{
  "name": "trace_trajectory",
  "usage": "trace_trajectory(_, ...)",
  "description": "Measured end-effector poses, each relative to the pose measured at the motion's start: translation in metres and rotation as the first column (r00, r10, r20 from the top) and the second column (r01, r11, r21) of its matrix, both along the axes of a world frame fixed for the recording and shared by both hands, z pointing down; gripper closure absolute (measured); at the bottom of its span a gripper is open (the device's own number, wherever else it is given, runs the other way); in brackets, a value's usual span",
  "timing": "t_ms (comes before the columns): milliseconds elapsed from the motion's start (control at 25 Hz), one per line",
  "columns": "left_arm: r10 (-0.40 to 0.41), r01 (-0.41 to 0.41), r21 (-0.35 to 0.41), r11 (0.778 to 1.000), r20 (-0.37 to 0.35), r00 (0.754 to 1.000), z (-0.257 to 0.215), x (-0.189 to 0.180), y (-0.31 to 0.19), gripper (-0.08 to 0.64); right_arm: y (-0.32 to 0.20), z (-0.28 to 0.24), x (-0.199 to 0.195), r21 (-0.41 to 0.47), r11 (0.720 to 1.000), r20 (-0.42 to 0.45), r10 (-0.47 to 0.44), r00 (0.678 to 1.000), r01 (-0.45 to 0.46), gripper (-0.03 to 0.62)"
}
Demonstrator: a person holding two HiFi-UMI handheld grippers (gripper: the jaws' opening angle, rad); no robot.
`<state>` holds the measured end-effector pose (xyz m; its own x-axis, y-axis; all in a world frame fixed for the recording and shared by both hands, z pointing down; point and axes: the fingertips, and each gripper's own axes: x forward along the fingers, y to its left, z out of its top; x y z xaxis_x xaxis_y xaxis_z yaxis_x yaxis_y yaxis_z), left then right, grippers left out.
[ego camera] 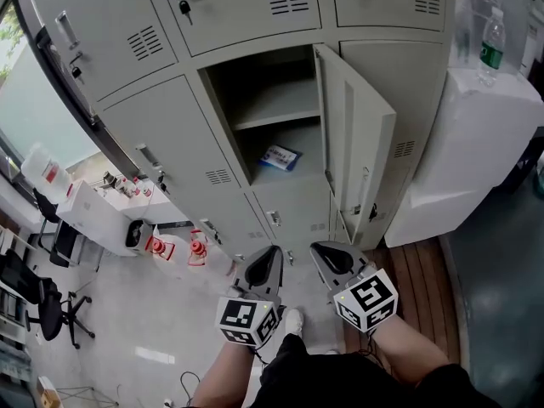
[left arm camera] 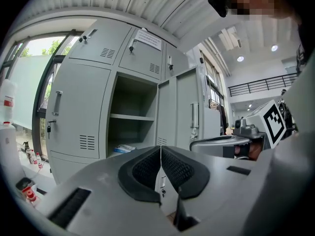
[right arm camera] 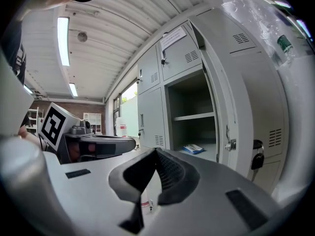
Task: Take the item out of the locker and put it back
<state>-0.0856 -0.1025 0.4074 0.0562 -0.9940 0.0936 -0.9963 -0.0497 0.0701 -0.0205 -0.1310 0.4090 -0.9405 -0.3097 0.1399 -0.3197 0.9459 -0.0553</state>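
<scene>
Packet [ego camera: 280, 156] – blue and white, lying flat – sits on the bottom of the open compartment, below the shelf [ego camera: 274, 113] and near the front edge. Nothing is touching it.

The locker door [ego camera: 361, 147] stands swung out on the right side of that compartment. In the right gripper view I can see a key [right arm camera: 256, 159] hanging from its lock.

Now the claws. My left gripper [ego camera: 271, 255] and right gripper [ego camera: 325, 252] are side by side low in the head view, both aimed at the bank of lockers [ego camera: 161, 134] and well apart from the packet. From the left gripper view, its pads are pressed flat together with nothing caught between them. The right gripper view shows the same thing – tips meeting, nothing pinched. Each one sees the other's marker cube off to its side.

Beyond the jaws, both gripper views look straight into the open compartment, with the packet plain on its bottom.

Off to the right, a water bottle [ego camera: 490, 45] stands upright on a white box [ego camera: 476, 134] beside the lockers. Down on the floor to the left, small red-and-white bottles [ego camera: 197, 249] stand close to the base of the lockers.
</scene>
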Motion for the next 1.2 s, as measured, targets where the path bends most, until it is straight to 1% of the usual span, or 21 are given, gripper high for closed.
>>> trace_trajectory(200,0.04,-0.04,-0.019,0.999,0.038,0.998,0.005,-0.022,-0.032,0.54,-0.019,0.002,-0.023,-0.002,1.0,-0.01,0.021,1.0,-0.021,0.541)
trace_trajectory(400,0.095,-0.087,-0.07,0.994,0.113,0.989,0.02,-0.044,-0.066,0.54,-0.039,0.009,-0.044,-0.013,0.998,-0.021,0.055,0.998,-0.055,0.541)
trace_trajectory(520,0.12,-0.109,-0.088,0.99,0.127,0.985,0.025,-0.06,-0.086,0.538,-0.052,0.012,-0.056,-0.017,0.997,-0.03,0.077,0.997,-0.078,0.541)
trace_trajectory(560,0.126,-0.115,-0.093,0.989,0.128,0.984,0.027,-0.065,-0.092,0.526,-0.056,0.013,-0.059,-0.019,0.996,-0.032,0.085,0.996,-0.086,0.541)
trace_trajectory(640,0.138,-0.125,-0.1,0.987,0.131,0.982,0.029,-0.073,-0.104,0.48,-0.063,0.014,-0.064,-0.022,0.994,-0.037,0.102,0.994,-0.103,0.541)
trace_trajectory(800,0.157,-0.14,-0.115,0.983,0.156,0.975,0.035,-0.086,-0.126,0.431,-0.076,0.019,-0.072,-0.028,0.991,-0.045,0.13,0.991,-0.131,0.541)
trace_trajectory(880,0.169,-0.148,-0.124,0.981,0.188,0.967,0.036,-0.09,-0.135,0.42,-0.08,0.021,-0.074,-0.033,0.989,-0.05,0.142,0.989,-0.143,0.541)
trace_trajectory(960,0.184,-0.156,-0.135,0.979,0.235,0.954,0.038,-0.093,-0.144,0.414,-0.085,0.023,-0.077,-0.038,0.987,-0.054,0.153,0.987,-0.156,0.541)
trace_trajectory(1120,0.216,-0.169,-0.166,0.972,0.33,0.919,0.046,-0.1,-0.163,0.402,-0.093,0.026,-0.08,-0.047,0.983,-0.058,0.177,0.983,-0.179,0.541)
trace_trajectory(1200,0.234,-0.176,-0.187,0.967,0.364,0.902,0.053,-0.103,-0.173,0.399,-0.096,0.029,-0.082,-0.053,0.98,-0.063,0.187,0.98,-0.19,0.541)
